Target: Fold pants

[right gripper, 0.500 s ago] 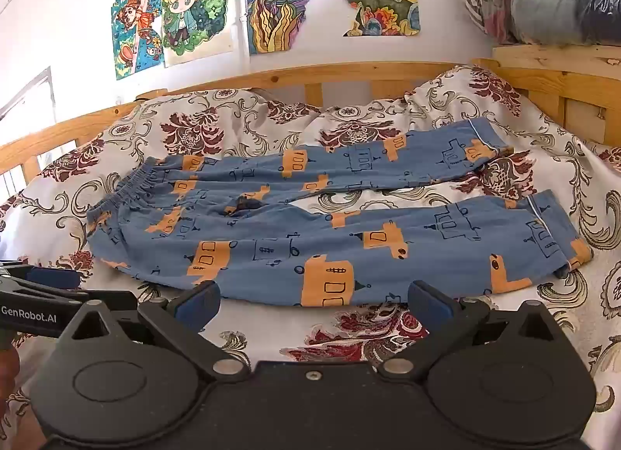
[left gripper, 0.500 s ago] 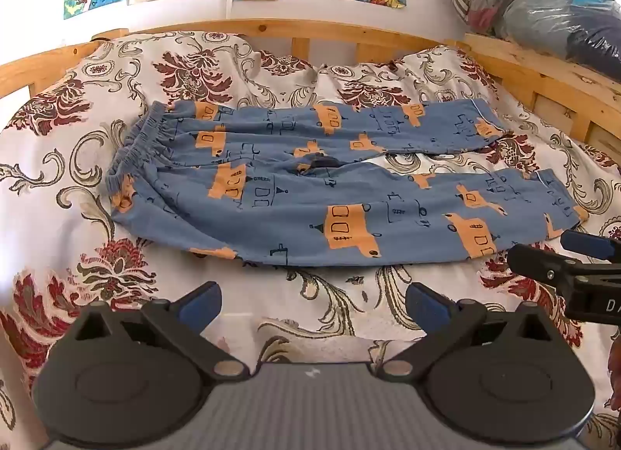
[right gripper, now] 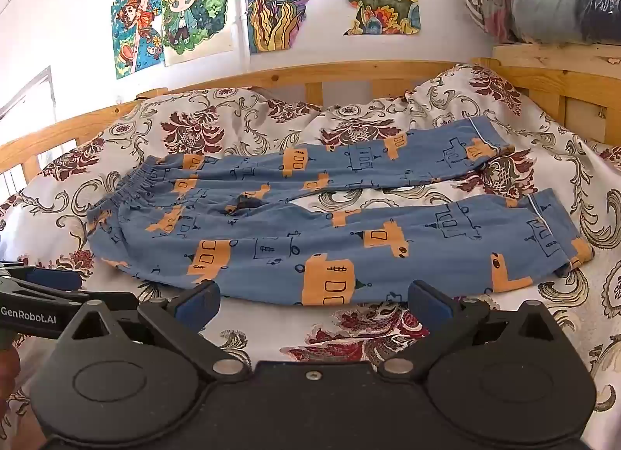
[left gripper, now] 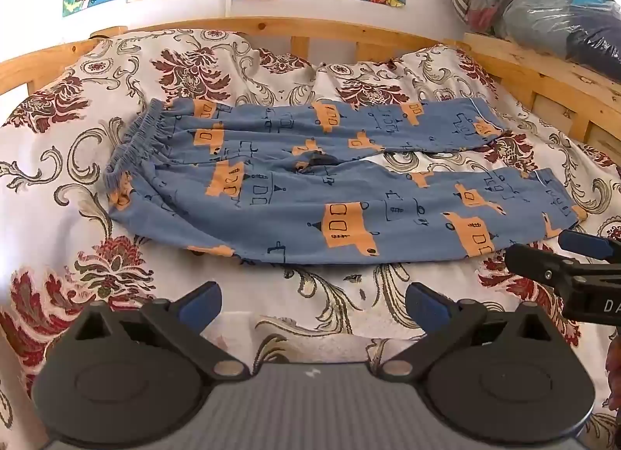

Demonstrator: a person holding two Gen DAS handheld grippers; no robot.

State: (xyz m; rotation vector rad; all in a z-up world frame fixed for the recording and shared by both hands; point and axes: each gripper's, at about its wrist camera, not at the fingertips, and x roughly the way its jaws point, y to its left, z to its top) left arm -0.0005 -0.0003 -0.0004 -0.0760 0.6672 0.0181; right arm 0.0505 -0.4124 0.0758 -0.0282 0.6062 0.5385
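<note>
Both tongs, left gripper (left gripper: 312, 304) and right gripper (right gripper: 312, 304), gape wide, empty; pants (right gripper: 330, 225) lie flat at twelve o'clock (unfolded). Best pinch near leg's edge evenly.

Both tongs (left gripper: 312, 300) (right gripper: 312, 300) wide open, empty

Bright daylight, sharp focus, strong fisheye bend.
The wall (right gripper: 77, 4) blows out near white, the bed rail (left gripper: 349, 29) curves hard, corners go black, shadows stay soft.
</note>
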